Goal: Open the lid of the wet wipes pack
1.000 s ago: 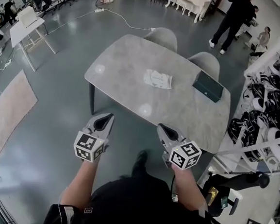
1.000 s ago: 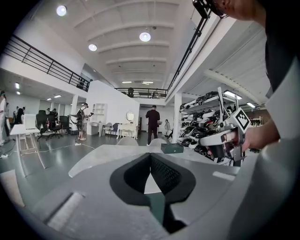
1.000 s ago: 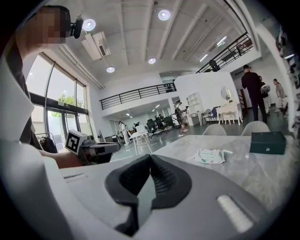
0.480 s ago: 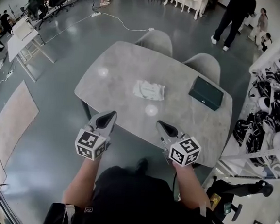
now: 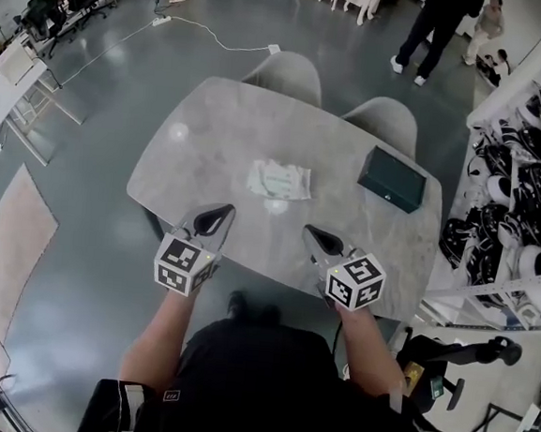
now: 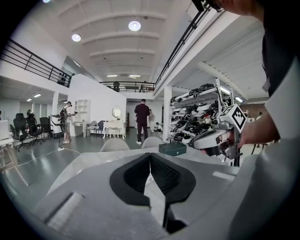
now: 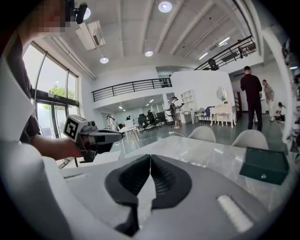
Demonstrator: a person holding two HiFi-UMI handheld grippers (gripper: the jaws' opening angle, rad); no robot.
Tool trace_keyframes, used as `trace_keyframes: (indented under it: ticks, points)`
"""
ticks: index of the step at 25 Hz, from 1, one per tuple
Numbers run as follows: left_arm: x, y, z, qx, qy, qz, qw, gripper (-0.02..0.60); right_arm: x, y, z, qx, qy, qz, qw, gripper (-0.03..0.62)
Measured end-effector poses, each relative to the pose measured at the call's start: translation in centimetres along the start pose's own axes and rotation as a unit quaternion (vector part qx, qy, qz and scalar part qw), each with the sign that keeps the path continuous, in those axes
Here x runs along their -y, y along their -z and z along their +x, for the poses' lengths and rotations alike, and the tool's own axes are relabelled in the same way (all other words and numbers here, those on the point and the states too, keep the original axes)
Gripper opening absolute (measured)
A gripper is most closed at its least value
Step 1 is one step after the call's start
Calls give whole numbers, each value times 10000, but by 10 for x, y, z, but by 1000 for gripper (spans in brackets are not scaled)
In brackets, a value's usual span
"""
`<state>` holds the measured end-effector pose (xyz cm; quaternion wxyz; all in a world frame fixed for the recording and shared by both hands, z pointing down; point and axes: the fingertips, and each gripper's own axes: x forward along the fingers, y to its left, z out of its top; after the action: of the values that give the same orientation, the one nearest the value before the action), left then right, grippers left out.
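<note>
The wet wipes pack [image 5: 278, 179], white with pale print, lies flat near the middle of the grey table [image 5: 202, 139]. My left gripper [image 5: 224, 212] hangs over the table's near edge, left of the pack and short of it, jaws shut and empty. My right gripper [image 5: 309, 233] hovers over the near edge a little right of the pack, also shut with nothing held. In the left gripper view the black pads [image 6: 161, 176] meet tip to tip, and the right gripper [image 6: 211, 139] shows at the right. In the right gripper view the pads [image 7: 166, 180] touch too.
A dark green box [image 5: 392, 179] sits on the table's right side, also in the right gripper view [image 7: 264, 165]. Two grey chairs [image 5: 288, 72] stand at the far edge. Shelves of shoes [image 5: 527, 186] line the right. People [image 5: 438, 27] stand beyond the table.
Both grippers have come forward from over the floor to the table's near edge, and the table sits closer under them. Both stayed shut.
</note>
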<state>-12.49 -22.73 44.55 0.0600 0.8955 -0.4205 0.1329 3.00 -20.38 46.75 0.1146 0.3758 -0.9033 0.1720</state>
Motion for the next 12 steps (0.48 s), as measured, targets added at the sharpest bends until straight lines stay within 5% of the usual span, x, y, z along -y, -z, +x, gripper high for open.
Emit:
trace_keyframes:
  ticks: [12]
  points:
    - [-31, 35, 73, -682, 839, 795, 9910, 14, 29, 13, 68, -512, 430, -57, 9977, 3]
